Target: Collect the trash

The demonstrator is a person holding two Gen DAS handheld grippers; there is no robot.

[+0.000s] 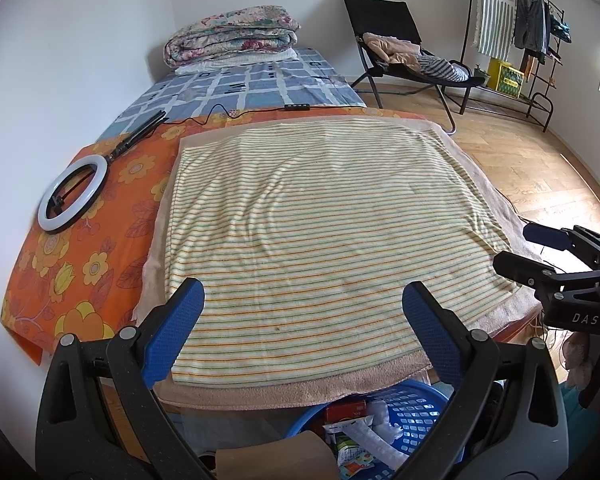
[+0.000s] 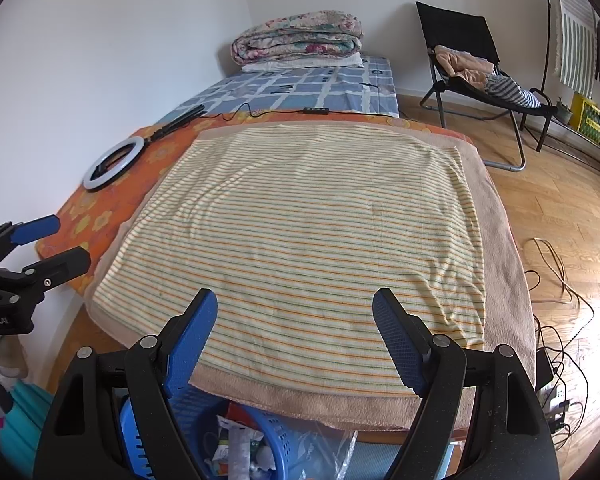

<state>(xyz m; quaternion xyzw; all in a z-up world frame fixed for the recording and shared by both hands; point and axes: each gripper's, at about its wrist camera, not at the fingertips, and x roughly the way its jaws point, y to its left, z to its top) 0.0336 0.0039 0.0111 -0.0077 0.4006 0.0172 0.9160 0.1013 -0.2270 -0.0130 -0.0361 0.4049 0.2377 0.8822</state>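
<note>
both claws (image 1: pixel 303 308) (image 2: pixel 294 312) wide open, empty, above striped towel (image 1: pixel 320 216).

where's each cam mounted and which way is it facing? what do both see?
Left wrist: on the left gripper, looking forward and down over the striped towel; own open blue fingers show, right gripper at right edge.
Right wrist: on the right gripper, same heading; own open fingers show, left gripper at left edge.
Shared: towel, ring light, folded quilt, chair, blue basket of trash below.
</note>
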